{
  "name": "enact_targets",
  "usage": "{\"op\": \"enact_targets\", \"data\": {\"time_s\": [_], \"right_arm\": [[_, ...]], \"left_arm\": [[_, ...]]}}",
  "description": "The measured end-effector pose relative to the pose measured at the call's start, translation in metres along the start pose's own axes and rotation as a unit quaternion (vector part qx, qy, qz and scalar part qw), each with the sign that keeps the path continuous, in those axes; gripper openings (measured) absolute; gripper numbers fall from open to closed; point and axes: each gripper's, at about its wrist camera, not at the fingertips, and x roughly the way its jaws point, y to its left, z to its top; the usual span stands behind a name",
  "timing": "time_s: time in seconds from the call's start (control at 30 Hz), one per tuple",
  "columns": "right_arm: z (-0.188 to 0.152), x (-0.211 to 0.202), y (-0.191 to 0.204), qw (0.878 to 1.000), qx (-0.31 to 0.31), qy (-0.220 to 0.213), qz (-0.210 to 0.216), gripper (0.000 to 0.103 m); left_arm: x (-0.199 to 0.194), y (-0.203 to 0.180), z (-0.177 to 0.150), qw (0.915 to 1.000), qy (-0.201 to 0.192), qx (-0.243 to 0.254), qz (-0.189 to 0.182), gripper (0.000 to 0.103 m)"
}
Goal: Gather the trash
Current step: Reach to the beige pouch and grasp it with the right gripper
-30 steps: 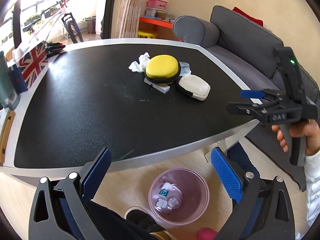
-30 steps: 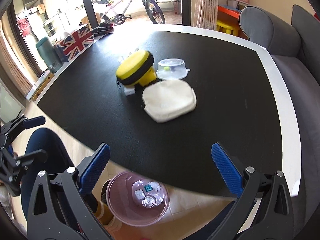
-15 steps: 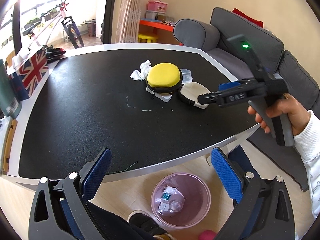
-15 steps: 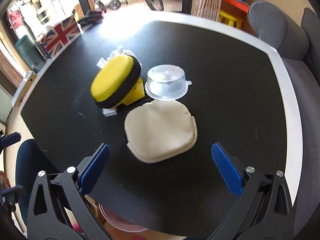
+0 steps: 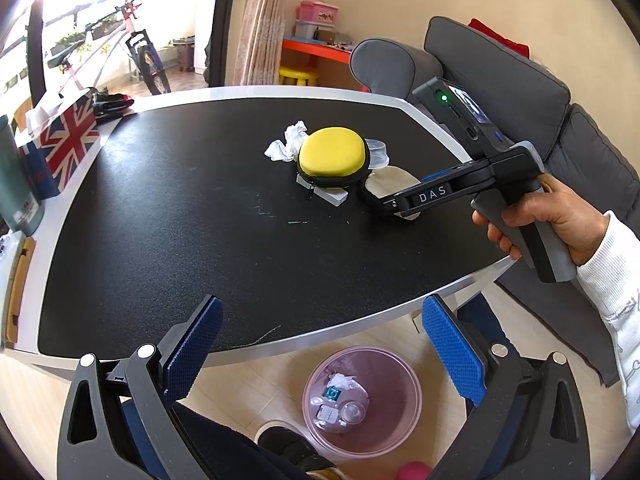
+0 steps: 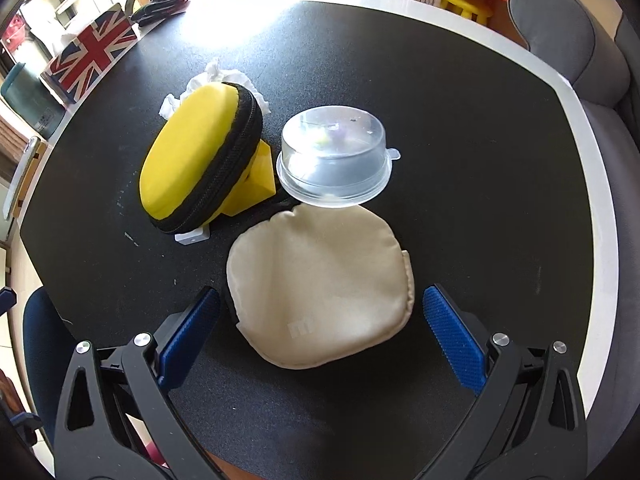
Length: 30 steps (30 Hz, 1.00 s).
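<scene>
On the black table [image 5: 168,216] lie a crumpled white tissue [image 5: 288,144] [image 6: 218,74] and an upturned clear plastic cup [image 6: 334,160] [image 5: 378,152], beside a yellow zip case [image 5: 332,156] [image 6: 196,160] and a beige pouch [image 6: 316,276]. My right gripper [image 6: 322,336] is open, low over the pouch, its blue pads at either side of the pouch's near half and the cup just beyond. From the left wrist view a hand holds the right gripper [image 5: 384,204]. My left gripper [image 5: 324,350] is open and empty over the table's near edge. A pink bin [image 5: 400,384] with trash stands on the floor below.
A Union Jack box [image 5: 68,136] and a green bottle [image 5: 16,192] stand along the table's left edge. A grey sofa [image 5: 520,92] runs along the right. A white block [image 6: 192,237] lies under the yellow case. A person's leg and shoe [image 5: 280,440] are beside the bin.
The right gripper has swung in from beyond the table's edge and forward over the table, down to the beige pouch. The left gripper has barely moved.
</scene>
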Motion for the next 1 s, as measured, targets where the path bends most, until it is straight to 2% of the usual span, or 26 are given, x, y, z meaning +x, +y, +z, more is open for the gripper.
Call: {"op": "enact_targets", "data": {"time_s": [0.3, 0.37, 0.43, 1.0], "right_arm": [[-0.001, 0.002, -0.001, 1.000, 0.001, -0.008, -0.001, 0.099], [-0.001, 0.001, -0.001, 1.000, 0.000, -0.015, -0.002, 0.096], [-0.003, -0.001, -0.001, 1.000, -0.004, -0.021, -0.004, 0.088], [-0.021, -0.038, -0.004, 0.998, 0.004, -0.069, 0.003, 0.083]], "left_arm": [[0.002, 0.001, 0.002, 1.0000, 0.001, 0.002, 0.001, 0.096], [0.001, 0.001, 0.004, 1.0000, -0.001, 0.005, 0.002, 0.096], [0.002, 0.001, 0.007, 1.0000, -0.004, 0.005, 0.001, 0.096], [0.013, -0.006, 0.046, 0.9995, -0.014, 0.028, 0.007, 0.096]]}}
